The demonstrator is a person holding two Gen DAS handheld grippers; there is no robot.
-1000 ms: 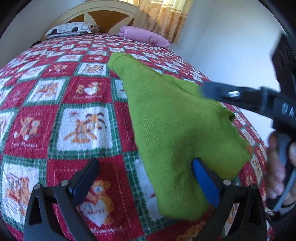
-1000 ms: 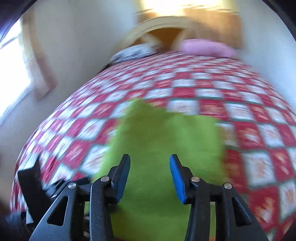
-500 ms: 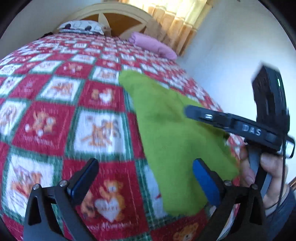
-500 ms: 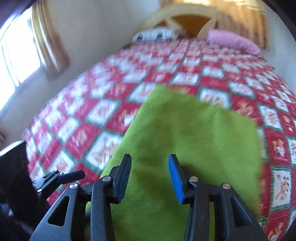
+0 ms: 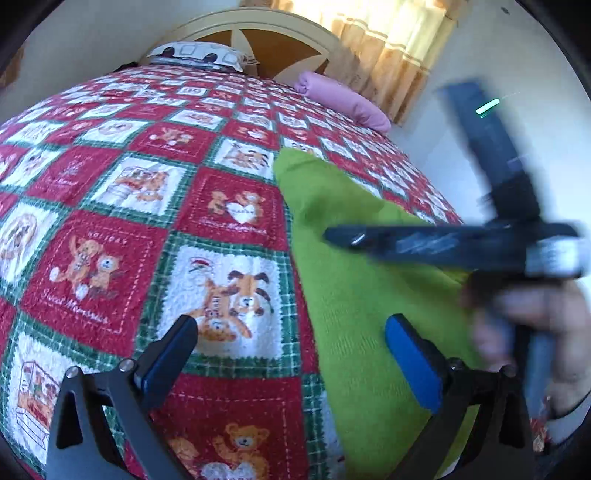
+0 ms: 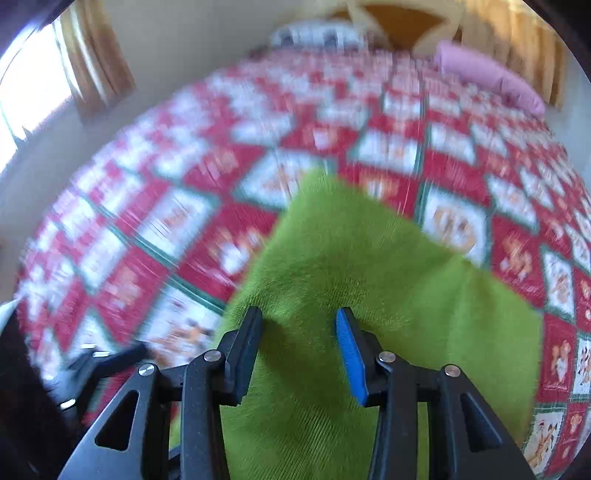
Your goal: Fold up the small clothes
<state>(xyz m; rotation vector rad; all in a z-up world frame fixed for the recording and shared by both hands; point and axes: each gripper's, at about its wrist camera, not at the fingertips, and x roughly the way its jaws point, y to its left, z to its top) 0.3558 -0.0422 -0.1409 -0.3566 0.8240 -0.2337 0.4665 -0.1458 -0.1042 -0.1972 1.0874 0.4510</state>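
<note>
A bed under a red-and-green teddy quilt [image 5: 110, 229] fills the room; cream headboard [image 5: 258, 33] at twelve, sunlit curtains [image 5: 399, 44] at one o'clock, pale walls [image 5: 480, 74].

A red-and-green patchwork quilt [image 5: 110, 229] of teddy-bear squares covers the bed. At its far end, a pink pillow [image 5: 343, 99] lies beside a black-and-white patterned one [image 5: 199, 55], under a cream arched headboard [image 5: 258, 26]. Curtains [image 5: 391, 55] hang, seemingly, behind the pink pillow.

A plain lime-green garment [image 5: 354, 295] lies on a red, green and white teddy-bear-patterned bedspread [image 5: 110, 229] beside a pink pillow [image 5: 343, 101].
</note>
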